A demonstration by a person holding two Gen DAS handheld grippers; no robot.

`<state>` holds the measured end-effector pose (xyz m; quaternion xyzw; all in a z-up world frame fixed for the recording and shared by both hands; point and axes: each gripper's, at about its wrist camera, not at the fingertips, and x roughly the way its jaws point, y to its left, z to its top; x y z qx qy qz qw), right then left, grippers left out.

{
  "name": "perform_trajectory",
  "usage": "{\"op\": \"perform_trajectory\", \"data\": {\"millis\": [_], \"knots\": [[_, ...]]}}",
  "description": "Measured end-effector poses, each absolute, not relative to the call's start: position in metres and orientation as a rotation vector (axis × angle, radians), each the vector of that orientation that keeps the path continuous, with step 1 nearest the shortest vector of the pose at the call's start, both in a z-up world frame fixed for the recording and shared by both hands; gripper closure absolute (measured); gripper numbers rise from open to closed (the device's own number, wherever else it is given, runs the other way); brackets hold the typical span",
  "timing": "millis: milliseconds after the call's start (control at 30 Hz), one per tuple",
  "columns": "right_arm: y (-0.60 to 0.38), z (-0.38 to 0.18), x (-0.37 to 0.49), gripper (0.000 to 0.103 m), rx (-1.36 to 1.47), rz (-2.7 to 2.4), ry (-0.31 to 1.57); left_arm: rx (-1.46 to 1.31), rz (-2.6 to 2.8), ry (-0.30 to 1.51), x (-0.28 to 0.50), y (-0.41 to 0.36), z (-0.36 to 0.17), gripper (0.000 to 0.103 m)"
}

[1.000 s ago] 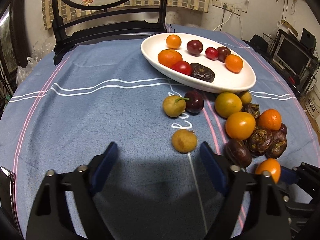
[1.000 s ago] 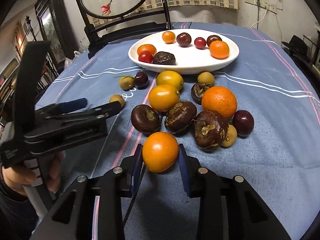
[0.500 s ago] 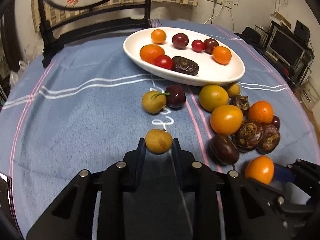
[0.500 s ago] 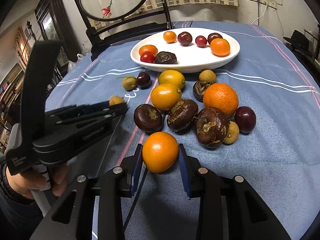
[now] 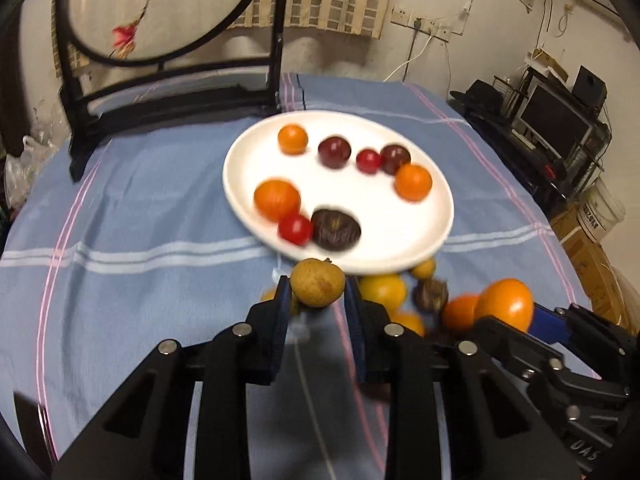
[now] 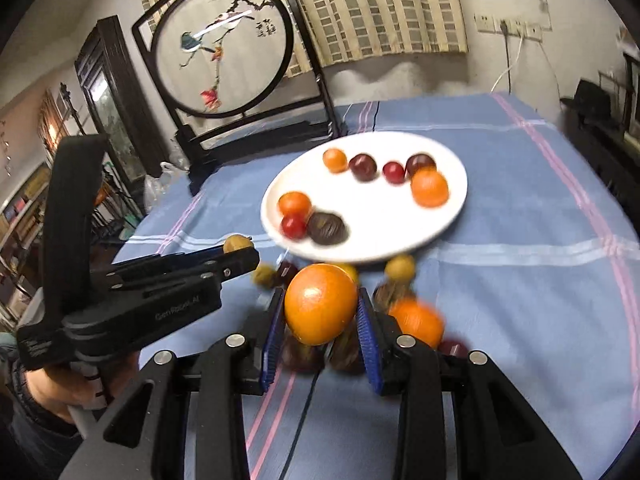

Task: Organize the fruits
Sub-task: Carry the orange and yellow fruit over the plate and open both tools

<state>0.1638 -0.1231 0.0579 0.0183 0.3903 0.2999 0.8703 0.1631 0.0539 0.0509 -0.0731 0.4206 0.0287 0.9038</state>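
Observation:
My left gripper (image 5: 317, 295) is shut on a small tan longan (image 5: 317, 282), held above the blue cloth just short of the white plate (image 5: 432, 236). In the right wrist view my right gripper (image 6: 320, 316) is shut on an orange (image 6: 321, 309), also raised off the table. The plate (image 6: 400, 236) carries several fruits: small oranges, dark plums, red cherry tomatoes and a dark brown fruit. The right gripper with its orange (image 5: 505, 305) shows at the right of the left wrist view, and the left gripper with the longan (image 6: 237, 243) shows at the left of the right wrist view.
Loose fruits (image 5: 384, 292) lie on the cloth below the plate: yellow and orange citrus (image 6: 416, 320), brown fruits, a longan (image 6: 400, 267). A black framed round screen (image 6: 224, 48) stands at the table's far edge. Shelves and a monitor (image 5: 552, 124) stand off to the right.
The left jaws closed on the longan, then lifted it toward the plate. The right gripper, holding the orange throughout, rose too. The loose fruits now sit lower, partly hidden behind the fingers.

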Motion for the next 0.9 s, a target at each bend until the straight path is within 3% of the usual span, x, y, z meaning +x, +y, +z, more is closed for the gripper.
{"op": "perform_trajectory", "data": {"millis": [367,500,567,667,767,900], "knots": [[-0.107,0.025,0.253,0.068,0.078,0.586,0.913,-0.184,0.102,0.918,0.247,0.062,0.032,0.077],[-0.117,0.02,0.261,0.052,0.155,0.598,0.94,-0.207,0.104,0.906,0.256,0.064,0.027,0.057],[-0.12,0.02,0.26,0.052,0.158,0.608,0.948,-0.204,0.126,0.885,0.253,0.063,0.03,0.03],[-0.121,0.021,0.256,0.048,0.161,0.605,0.945,-0.202,0.165,0.847,0.24,0.065,0.033,0.013],[-0.122,0.025,0.248,0.037,0.136,0.588,0.924,-0.269,0.182,0.813,0.213,0.074,0.027,0.011],[-0.117,0.031,0.229,0.036,0.04,0.598,0.899,-0.317,0.16,0.853,0.193,0.08,0.022,0.009]]}}
